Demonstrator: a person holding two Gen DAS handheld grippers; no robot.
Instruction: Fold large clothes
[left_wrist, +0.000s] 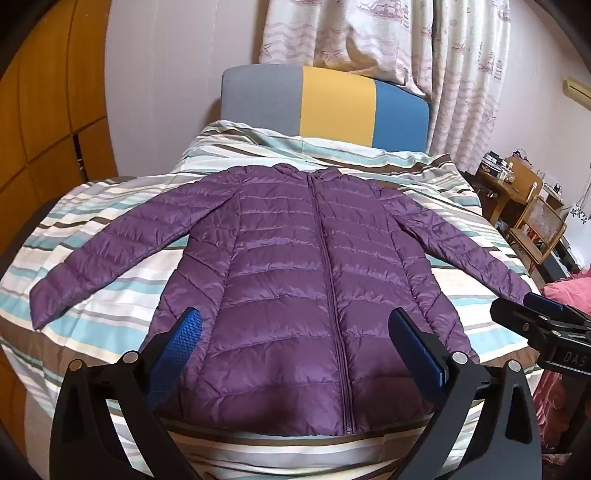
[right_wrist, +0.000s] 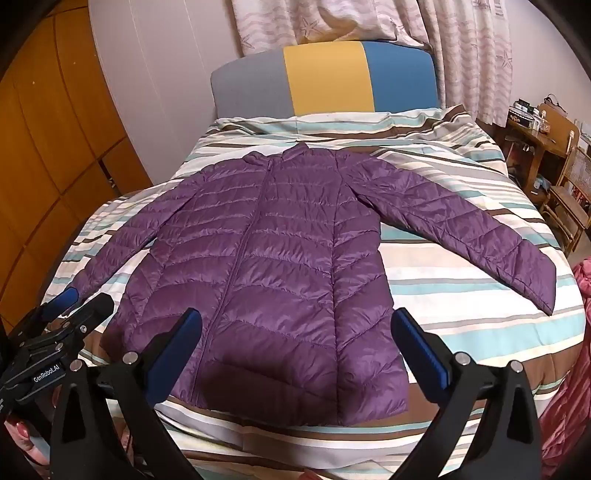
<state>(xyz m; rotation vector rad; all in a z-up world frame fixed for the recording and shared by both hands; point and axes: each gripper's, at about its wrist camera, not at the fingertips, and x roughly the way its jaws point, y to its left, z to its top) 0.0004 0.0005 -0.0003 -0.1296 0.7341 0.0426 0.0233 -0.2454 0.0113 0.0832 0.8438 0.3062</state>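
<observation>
A purple quilted puffer jacket (left_wrist: 295, 266) (right_wrist: 280, 266) lies flat and zipped on the striped bed cover (left_wrist: 110, 317) (right_wrist: 461, 280), sleeves spread out to both sides, hem toward me. My left gripper (left_wrist: 295, 325) hangs above the hem, open wide, nothing between its blue pads. My right gripper (right_wrist: 295, 325) hovers over the lower right half of the jacket, also open and empty. Each gripper shows at the edge of the other's view: the right one (left_wrist: 532, 306) by the right cuff, the left one (right_wrist: 85, 299) by the left cuff.
A grey, yellow and blue headboard (left_wrist: 325, 103) stands at the far end under patterned curtains (left_wrist: 369, 33). Wooden wardrobe doors (left_wrist: 48, 110) line the left side. A wooden chair and cluttered desk (right_wrist: 546, 147) stand right of the bed. Pink fabric (right_wrist: 569, 406) lies at the right edge.
</observation>
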